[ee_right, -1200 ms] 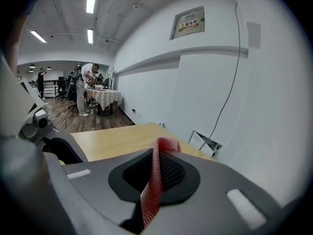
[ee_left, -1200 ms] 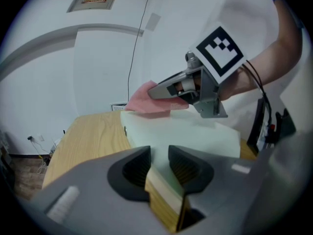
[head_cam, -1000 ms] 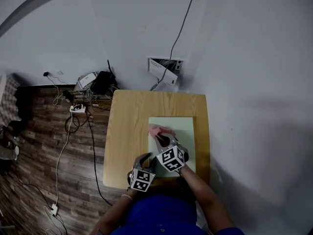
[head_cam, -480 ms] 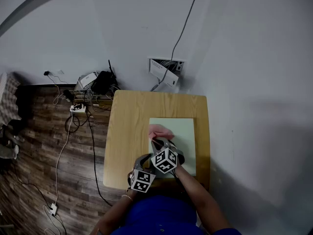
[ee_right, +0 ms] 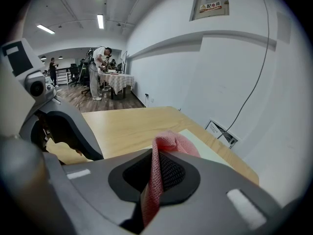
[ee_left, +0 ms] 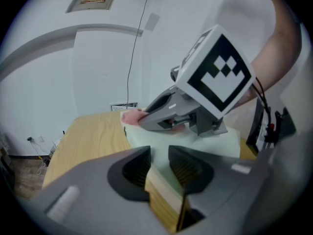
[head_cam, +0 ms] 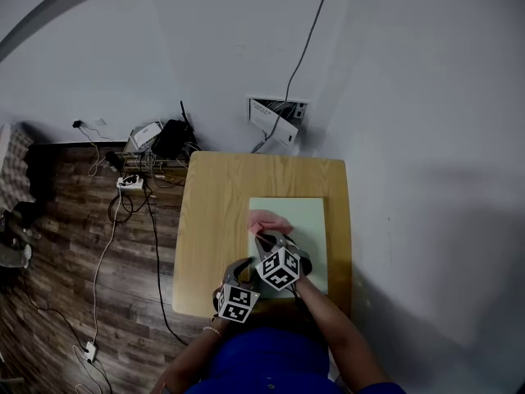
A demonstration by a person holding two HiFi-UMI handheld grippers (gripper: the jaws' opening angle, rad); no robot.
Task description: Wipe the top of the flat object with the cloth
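**Wiping pass in hand: cloth on far-left of flat object**

**Step.** Wiping appears to be under way. The pink mesh cloth (head_cam: 267, 219) lies on the pale green top of the flat object (head_cam: 308, 220), near its 10 o'clock corner. Most of the top, toward 3 and 5 o'clock, shows bare.

**Location of item.** The flat object rests on the wooden bench (head_cam: 213, 220), offset to the 3 o'clock side, with its near edge close to the person at 6 o'clock.

**Right gripper** (ee_right: 156, 168). It is clenched on a fold of the cloth. The mesh runs up between the pads and bunches beyond the tips. It pitches downward, tips toward 11 o'clock and marker cube uppermost. The forearm enters from 5 o'clock.

**Left gripper** (ee_left: 159, 165). It sits at the flat object's 7 o'clock corner, pitched down. The jaws stand narrowly apart, with a tan edge filling the gap between the pads. It reads as clamped on the corner of the flat object to steady it, though whether that edge belongs to the object or the bench is not certain. The wrist sits at the bench's near edge, close beside the right gripper.

**Next move, as judged.**
- Sweep the cloth across toward 3 o'clock, then work back in lanes toward 6 o'clock.
- Keep the cloth pressed flat, so the mesh and not the jaw tips meets the surface.
- Hold the left side firm, so the flat object does not slide.
- Expect the right forearm to need room to pass the left gripper on the near lanes.
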